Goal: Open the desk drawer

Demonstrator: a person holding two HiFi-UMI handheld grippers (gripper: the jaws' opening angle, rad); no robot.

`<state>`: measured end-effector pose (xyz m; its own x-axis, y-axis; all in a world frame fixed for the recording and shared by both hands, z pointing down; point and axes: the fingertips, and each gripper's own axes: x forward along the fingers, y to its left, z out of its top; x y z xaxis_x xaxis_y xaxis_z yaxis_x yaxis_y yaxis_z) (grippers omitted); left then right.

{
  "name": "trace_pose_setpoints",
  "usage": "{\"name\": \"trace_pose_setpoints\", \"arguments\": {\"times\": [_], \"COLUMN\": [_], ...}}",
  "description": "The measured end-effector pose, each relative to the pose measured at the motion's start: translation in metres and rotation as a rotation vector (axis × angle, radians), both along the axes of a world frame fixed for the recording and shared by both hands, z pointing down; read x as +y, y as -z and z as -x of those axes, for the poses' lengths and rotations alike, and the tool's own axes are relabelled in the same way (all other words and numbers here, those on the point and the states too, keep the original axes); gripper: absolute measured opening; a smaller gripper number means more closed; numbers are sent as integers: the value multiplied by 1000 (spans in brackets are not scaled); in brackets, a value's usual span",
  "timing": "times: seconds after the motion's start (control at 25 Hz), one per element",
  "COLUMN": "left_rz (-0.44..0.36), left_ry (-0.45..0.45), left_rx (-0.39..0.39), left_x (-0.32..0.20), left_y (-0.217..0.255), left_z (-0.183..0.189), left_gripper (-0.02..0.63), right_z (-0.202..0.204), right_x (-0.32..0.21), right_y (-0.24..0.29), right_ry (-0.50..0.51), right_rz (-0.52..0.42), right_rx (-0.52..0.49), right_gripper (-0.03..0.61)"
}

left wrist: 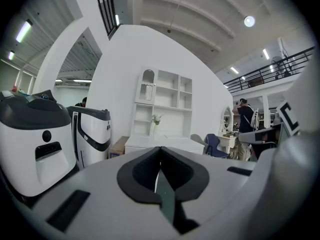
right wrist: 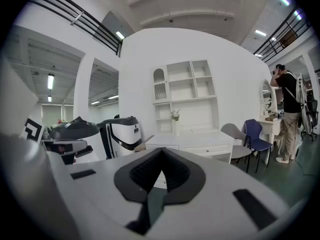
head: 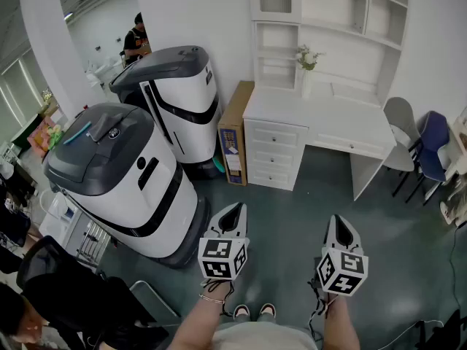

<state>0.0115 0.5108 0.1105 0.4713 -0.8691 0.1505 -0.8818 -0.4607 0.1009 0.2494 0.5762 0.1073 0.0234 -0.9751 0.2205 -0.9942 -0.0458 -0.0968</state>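
head view: left gripper and right gripper held side by side over green floor, both pointing at a white desk against the far wall, well apart from it. drawer stack, three fronts, all shut, in the desk's left pedestal. cardboard box just beside that pedestal; two white service robots at left; grey chair and blue chair at right.

left gripper view: tongs closed, tips meeting, nothing between them; desk straight ahead above the tips, a standing person at right.

right gripper view: tongs closed tip to tip, empty; desk and its shut drawers ahead, chairs to the right.
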Motion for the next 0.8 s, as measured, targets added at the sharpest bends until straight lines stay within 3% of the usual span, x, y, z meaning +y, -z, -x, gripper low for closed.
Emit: {"name": "trace_pose_setpoints", "arguments": {"times": [0.72, 0.8], "left_rz": [11, 12], "left_ry": [-10, -9], "left_rx": [-25, -28], "left_x": [19, 21], "left_y": [-7, -7], "left_z": [12, 15], "left_gripper": [18, 18], "right_z": [15, 20], "right_x": [19, 20], "right_y": [-10, -11], "right_ry": [-4, 4], "right_rz": [-4, -1], "right_rx": [-50, -56], "right_gripper": [9, 44]}}
